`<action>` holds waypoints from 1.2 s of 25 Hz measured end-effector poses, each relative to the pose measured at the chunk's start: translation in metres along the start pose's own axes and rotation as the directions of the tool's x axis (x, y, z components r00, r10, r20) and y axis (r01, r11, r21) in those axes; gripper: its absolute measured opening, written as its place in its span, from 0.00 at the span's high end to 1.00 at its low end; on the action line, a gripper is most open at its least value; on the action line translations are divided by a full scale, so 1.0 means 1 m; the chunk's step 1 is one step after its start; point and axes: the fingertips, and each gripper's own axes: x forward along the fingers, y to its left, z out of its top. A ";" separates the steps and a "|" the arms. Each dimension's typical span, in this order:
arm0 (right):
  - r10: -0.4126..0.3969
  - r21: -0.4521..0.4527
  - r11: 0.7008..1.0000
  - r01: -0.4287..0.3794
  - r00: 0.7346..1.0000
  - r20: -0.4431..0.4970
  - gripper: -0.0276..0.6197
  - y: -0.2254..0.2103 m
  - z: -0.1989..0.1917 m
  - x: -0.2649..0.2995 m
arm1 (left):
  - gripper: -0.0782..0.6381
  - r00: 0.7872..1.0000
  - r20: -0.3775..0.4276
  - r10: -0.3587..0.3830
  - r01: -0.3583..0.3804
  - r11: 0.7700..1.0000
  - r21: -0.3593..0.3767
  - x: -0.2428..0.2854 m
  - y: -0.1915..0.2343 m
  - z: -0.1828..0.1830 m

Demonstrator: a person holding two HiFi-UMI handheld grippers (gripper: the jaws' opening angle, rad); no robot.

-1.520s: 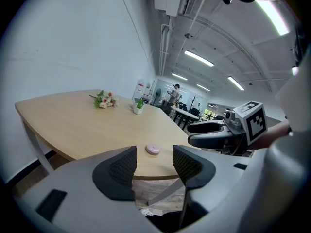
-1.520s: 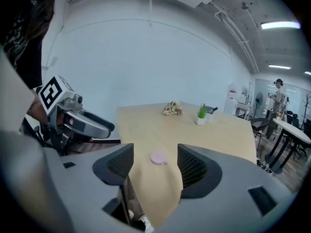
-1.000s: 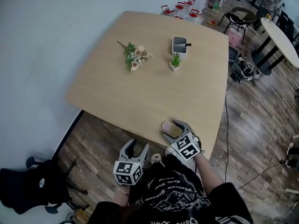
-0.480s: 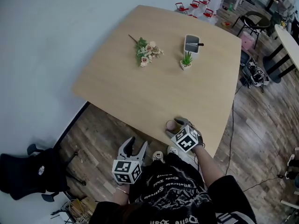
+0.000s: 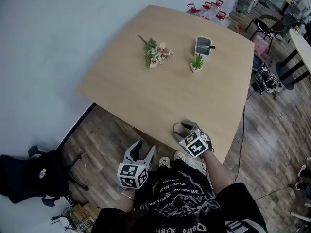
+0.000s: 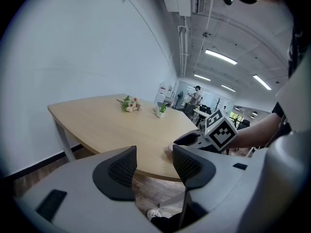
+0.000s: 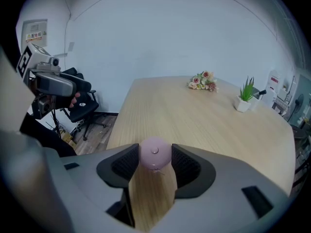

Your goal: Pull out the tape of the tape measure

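A small round pink tape measure (image 5: 179, 129) (image 7: 155, 153) lies on the wooden table (image 5: 160, 91) close to its near edge. My right gripper (image 5: 184, 127) (image 7: 155, 163) points down at it. Its jaws have just been closing, and the tape measure now sits between the pads, touching both. My left gripper (image 5: 145, 147) (image 6: 154, 166) hangs open and empty off the table's near edge, above the floor. In the left gripper view the right gripper (image 6: 193, 140) shows at the table's rim.
A flower bunch (image 5: 156, 54), a small potted plant (image 5: 197, 63) and a grey pen holder (image 5: 203, 46) stand at the far side of the table. A black chair (image 5: 24, 178) is on the floor at the left. Cables and more furniture lie to the right.
The right gripper has sunk a little over the tape measure and its jaws have narrowed onto it. The left gripper has stayed where it was.
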 end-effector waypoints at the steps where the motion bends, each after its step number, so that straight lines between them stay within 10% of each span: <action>1: -0.005 -0.006 1.000 0.005 1.000 0.014 0.61 0.000 0.005 -0.004 | 0.56 1.000 -0.001 -0.008 0.008 1.000 -0.003 0.001 -0.001 0.000; 11: -0.118 -0.108 0.985 0.136 0.981 0.156 0.61 -0.001 0.047 -0.067 | 0.56 0.983 0.028 -0.179 0.181 0.978 -0.099 0.031 -0.030 0.031; 20: -0.188 -0.129 0.967 0.219 0.958 0.216 0.61 -0.001 0.049 -0.119 | 0.56 0.927 0.072 -0.369 0.375 0.895 -0.240 0.057 -0.079 0.050; 30: -0.167 -0.150 0.966 0.212 0.950 0.265 0.61 0.011 0.045 -0.139 | 0.56 0.776 0.113 -0.621 0.593 0.657 -0.466 0.073 -0.130 0.058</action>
